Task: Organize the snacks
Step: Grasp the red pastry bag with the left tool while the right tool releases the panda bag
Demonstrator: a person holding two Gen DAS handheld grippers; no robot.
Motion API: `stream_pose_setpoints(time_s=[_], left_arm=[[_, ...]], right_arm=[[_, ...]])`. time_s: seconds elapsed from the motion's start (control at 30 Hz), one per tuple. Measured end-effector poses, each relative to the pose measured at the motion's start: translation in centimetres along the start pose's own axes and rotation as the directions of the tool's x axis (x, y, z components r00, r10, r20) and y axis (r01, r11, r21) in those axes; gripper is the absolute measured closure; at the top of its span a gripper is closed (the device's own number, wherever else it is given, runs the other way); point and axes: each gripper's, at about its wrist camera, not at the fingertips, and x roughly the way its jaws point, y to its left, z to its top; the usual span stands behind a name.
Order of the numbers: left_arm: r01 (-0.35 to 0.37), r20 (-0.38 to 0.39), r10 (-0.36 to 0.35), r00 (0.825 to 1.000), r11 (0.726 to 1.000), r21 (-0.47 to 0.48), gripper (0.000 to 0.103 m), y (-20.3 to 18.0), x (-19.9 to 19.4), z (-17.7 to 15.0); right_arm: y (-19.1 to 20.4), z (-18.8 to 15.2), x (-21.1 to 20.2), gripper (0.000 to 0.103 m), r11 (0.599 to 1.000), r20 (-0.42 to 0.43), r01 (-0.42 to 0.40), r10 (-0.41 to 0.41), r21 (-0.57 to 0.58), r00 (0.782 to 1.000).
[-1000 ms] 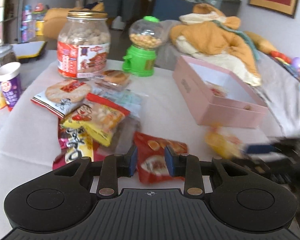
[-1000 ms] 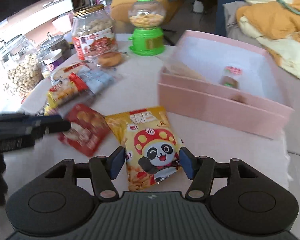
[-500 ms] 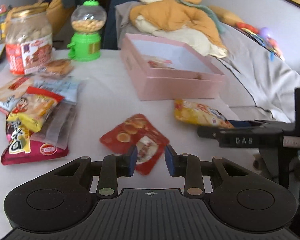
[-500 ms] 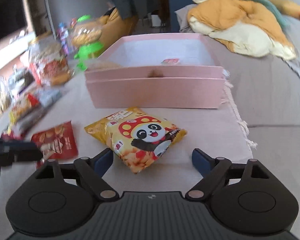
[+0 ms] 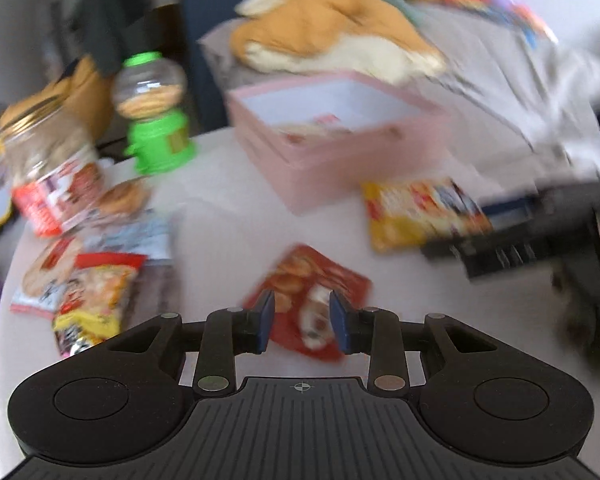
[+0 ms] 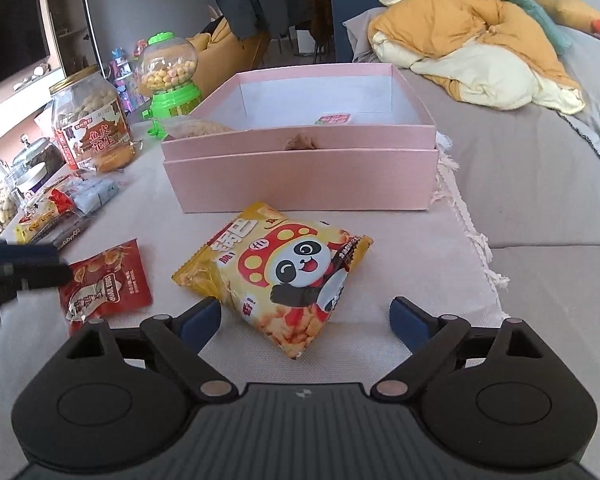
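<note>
Both views have swung since a second ago: pink box (image 6: 300,176) now sits square ahead of the right hand-held gripper (image 6: 305,320), whose jaws have just been opening and now stand wide, released, nothing pressed. Yellow panda snack bag (image 6: 288,276) lies flat on the surface (image 6: 400,248) between and just beyond the fingertips, in front of the box. Bare cloth to its right, up to the fringed edge. Left hand-held gripper (image 5: 302,322) is clenched narrow and empty, poised over the red snack packet (image 5: 314,300). Left view is blurred. Remaining snacks and jars crowd the far left.
</note>
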Motion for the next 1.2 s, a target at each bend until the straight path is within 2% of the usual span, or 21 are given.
stream_pose_setpoints(time_s=[0.03,0.07,0.1,0.2,0.23,0.37,0.4,0.47,0.53,0.63,0.67,0.8,0.9,0.97,1.1,1.2], left_arm=[[0.01,-0.019,-0.01,1.0,0.999,0.03,0.068,-0.7,0.4,-0.1],[0.011,-0.029,-0.009,1.0,0.999,0.052,0.062,-1.3,0.7,-0.2],[-0.006,-0.024,0.008,1.0,0.996,0.087,0.057,-1.9,0.8,-0.3],[-0.032,-0.028,0.036,0.999,0.99,0.14,0.051,-3.1,1.4,-0.2],[-0.025,-0.032,0.03,0.999,0.99,0.142,0.049,-3.3,1.5,-0.1],[0.034,-0.048,-0.028,0.998,0.992,0.125,0.026,-3.5,1.8,0.0],[0.053,-0.048,-0.048,0.998,0.991,0.123,0.023,-3.5,1.9,0.0],[0.077,-0.033,-0.074,0.997,0.99,0.119,0.025,-3.1,1.7,0.0],[0.067,-0.009,-0.067,0.998,0.992,0.105,0.029,-2.6,1.4,0.2],[-0.024,0.015,0.022,1.0,0.991,0.134,0.031,-1.8,1.8,0.5],[-0.034,0.009,0.033,0.999,0.99,0.14,0.029,-1.4,2.3,0.6],[0.008,-0.037,-0.005,0.999,0.997,0.071,0.026,0.5,4.4,1.2],[0.037,-0.026,-0.038,0.999,0.999,-0.031,0.024,1.8,5.3,1.4],[0.047,0.011,-0.046,0.999,0.994,-0.096,0.025,2.5,5.7,1.2],[0.015,0.015,-0.014,1.0,0.997,-0.081,0.026,1.5,5.4,0.9],[0.041,0.027,-0.039,0.999,0.995,-0.086,0.026,1.1,4.8,0.2]], right_arm=[[0.0,0.0,0.0,0.01,1.0,-0.001,-0.002,0.002,0.0,1.0],[0.0,0.0,0.1,0.009,1.0,-0.002,-0.001,0.001,-0.003,1.0],[0.1,-0.1,0.0,0.009,1.0,-0.002,0.002,-0.002,-0.006,1.0],[0.2,-0.1,0.0,0.009,1.0,-0.002,0.007,-0.007,-0.01,1.0],[0.1,-0.1,0.0,0.009,1.0,-0.002,0.006,-0.006,-0.009,1.0],[0.1,-0.1,0.0,0.009,1.0,-0.001,0.005,-0.005,-0.008,1.0],[0.1,-0.1,0.0,0.009,1.0,-0.001,0.004,-0.004,-0.006,1.0],[0.1,-0.1,0.0,0.009,1.0,-0.001,0.0,0.0,-0.002,1.0],[0.0,-0.1,0.0,0.009,1.0,0.0,-0.003,0.003,0.002,1.0],[-0.2,0.0,0.0,0.009,1.0,0.002,-0.007,0.007,0.012,1.0],[-0.3,0.0,0.0,0.009,1.0,0.003,-0.009,0.009,0.017,1.0],[-0.5,-0.1,-0.1,0.009,1.0,0.006,-0.015,0.014,0.027,1.0],[-0.6,-0.1,-0.1,0.009,1.0,0.007,-0.009,0.009,0.029,1.0],[-0.6,-0.1,-0.1,0.008,0.999,0.008,-0.009,0.009,0.032,1.0],[-0.7,-0.1,-0.1,0.008,0.999,0.011,-0.004,0.004,0.039,1.0],[-1.0,-0.1,-0.2,0.008,0.998,0.017,-0.008,0.007,0.06,1.0]])
